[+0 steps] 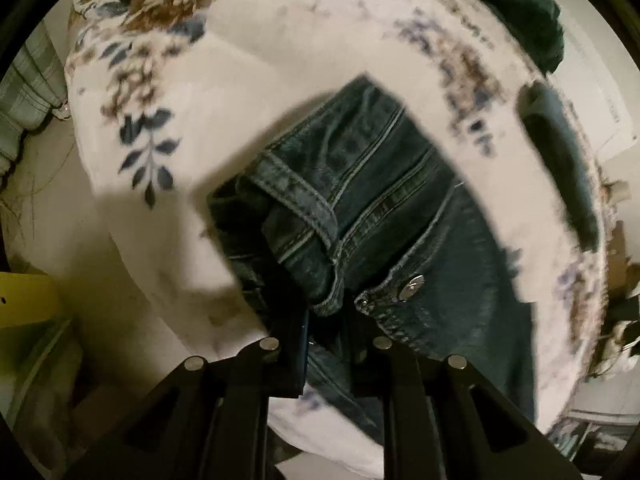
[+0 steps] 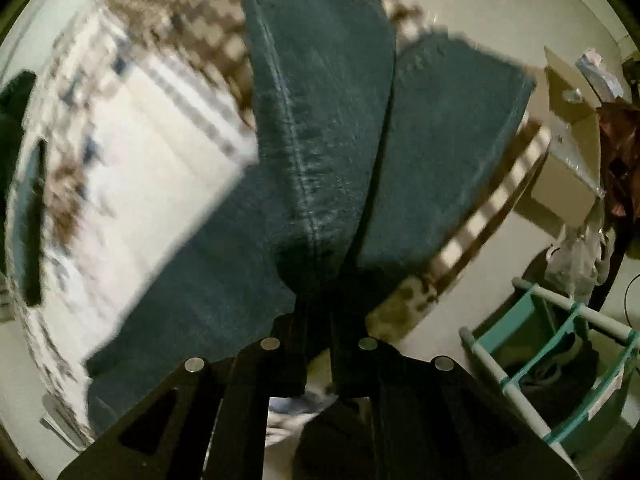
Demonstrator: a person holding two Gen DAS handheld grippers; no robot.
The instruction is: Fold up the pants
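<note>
The pants are dark blue jeans (image 1: 360, 184) on a white bed cover with a floral print (image 1: 240, 80). In the left wrist view my left gripper (image 1: 328, 320) is shut on the jeans' waistband, next to the metal button (image 1: 414, 282). In the right wrist view my right gripper (image 2: 320, 308) is shut on the jeans' legs (image 2: 320, 120), which spread away from the fingers in two panels; the hem ends lie far from me. Both views are motion-blurred.
A dark green garment (image 1: 516, 4) lies at the bed's far edge. A long dark object (image 1: 560, 160) lies on the cover at right. Beside the bed stand a cardboard box (image 2: 568, 152) and a teal rack (image 2: 560, 344) on the floor.
</note>
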